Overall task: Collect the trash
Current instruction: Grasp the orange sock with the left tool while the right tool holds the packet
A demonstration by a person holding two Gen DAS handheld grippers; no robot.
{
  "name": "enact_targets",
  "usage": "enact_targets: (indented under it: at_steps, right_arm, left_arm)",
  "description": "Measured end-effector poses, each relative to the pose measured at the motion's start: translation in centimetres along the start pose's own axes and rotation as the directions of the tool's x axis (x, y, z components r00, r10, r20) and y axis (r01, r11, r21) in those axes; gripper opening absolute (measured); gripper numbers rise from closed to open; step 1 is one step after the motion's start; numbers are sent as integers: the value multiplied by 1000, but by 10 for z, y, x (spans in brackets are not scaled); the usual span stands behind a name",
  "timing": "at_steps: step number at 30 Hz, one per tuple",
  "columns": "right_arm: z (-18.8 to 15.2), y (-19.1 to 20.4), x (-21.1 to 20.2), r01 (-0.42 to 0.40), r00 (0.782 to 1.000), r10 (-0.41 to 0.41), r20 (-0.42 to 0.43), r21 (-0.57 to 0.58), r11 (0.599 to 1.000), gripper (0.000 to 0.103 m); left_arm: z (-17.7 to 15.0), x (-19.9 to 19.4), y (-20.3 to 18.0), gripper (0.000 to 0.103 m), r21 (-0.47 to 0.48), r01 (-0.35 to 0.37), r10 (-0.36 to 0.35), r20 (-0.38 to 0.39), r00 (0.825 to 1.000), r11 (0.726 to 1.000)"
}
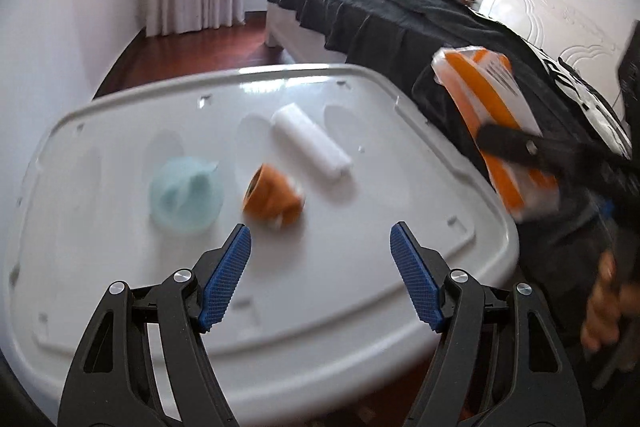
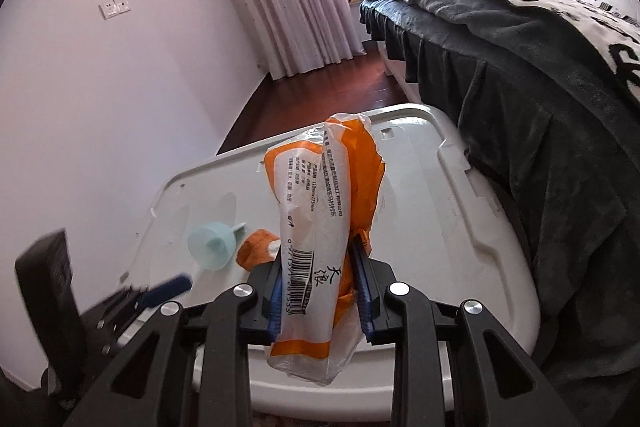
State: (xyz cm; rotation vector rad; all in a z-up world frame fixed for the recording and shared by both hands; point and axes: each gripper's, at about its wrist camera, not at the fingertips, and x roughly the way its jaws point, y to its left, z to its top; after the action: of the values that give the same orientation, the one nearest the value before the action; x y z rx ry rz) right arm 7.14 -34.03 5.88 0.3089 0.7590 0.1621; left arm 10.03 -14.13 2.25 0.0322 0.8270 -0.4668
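The right gripper [image 2: 318,291] is clenched on an orange-and-white wrapper [image 2: 316,211], its blue pads [image 2: 276,301] pressing the crumpled plastic from both sides; the wrapper stands up between them, barcode facing the camera, lifted clear of the lid [image 2: 432,219]. In the left view the same wrapper [image 1: 492,115] hangs at the right, past the lid's [image 1: 100,267] right edge and in front of the bed [image 1: 380,11].

The left gripper [image 1: 320,243] is released, its jaws wide apart with nothing between them, over the near part of the white box lid.

On the lid lie three things: a pale green cup [image 1: 186,195] at the left, a small orange scrap [image 1: 274,199] just beside it, and a white roll [image 1: 312,143] farther back. What the box holds under the lid cannot be seen.

A hand [image 1: 604,311] shows at the right edge.
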Motion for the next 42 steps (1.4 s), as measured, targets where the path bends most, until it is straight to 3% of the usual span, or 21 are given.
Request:
enact_targets:
  at_steps: [9, 18, 21, 22, 23, 24, 27, 31, 37, 42]
  right_arm:
    - [7, -30, -11, -25, 1000, 23, 19, 136, 990, 31]
    - [8, -27, -10, -50, 999, 48, 18, 134, 990, 32]
    - [9, -26, -7, -53, 999, 52, 14, 135, 989, 32]
    - [9, -26, -7, -53, 999, 51, 15, 136, 989, 32]
    - [9, -25, -7, -52, 999, 50, 18, 137, 989, 32]
    - [9, -25, -6, -51, 999, 49, 19, 138, 989, 32]
    - [8, -24, -4, -44, 999, 43, 13, 141, 989, 32]
    - [10, -24, -2, -38, 999, 37, 9, 143, 989, 32]
    - [13, -14, 2, -48, 999, 47, 12, 136, 990, 32]
    - [11, 6, 6, -63, 998, 62, 9, 103, 993, 32]
  left_arm:
    - [22, 57, 3, 71, 78, -57, 61, -46, 997, 995]
    - [25, 100, 14, 71, 142, -149, 166, -113, 980, 979]
    - [21, 114, 21, 71, 117, -124, 144, -181, 973, 985]
    - [22, 111, 23, 60, 104, -124, 140, -168, 976, 987]
    - [22, 111, 25, 44, 102, -127, 143, -167, 976, 987]
    - [22, 112, 26, 40, 108, -134, 151, -171, 974, 985]
    - [22, 110, 28, 32, 97, -135, 150, -166, 975, 986]
    - [17, 95, 33, 29, 44, -128, 134, -155, 979, 991]
    - [15, 35, 31, 29, -27, -71, 68, -87, 994, 997]
    - [3, -24, 29, 29, -48, -64, 62, -34, 997, 997]
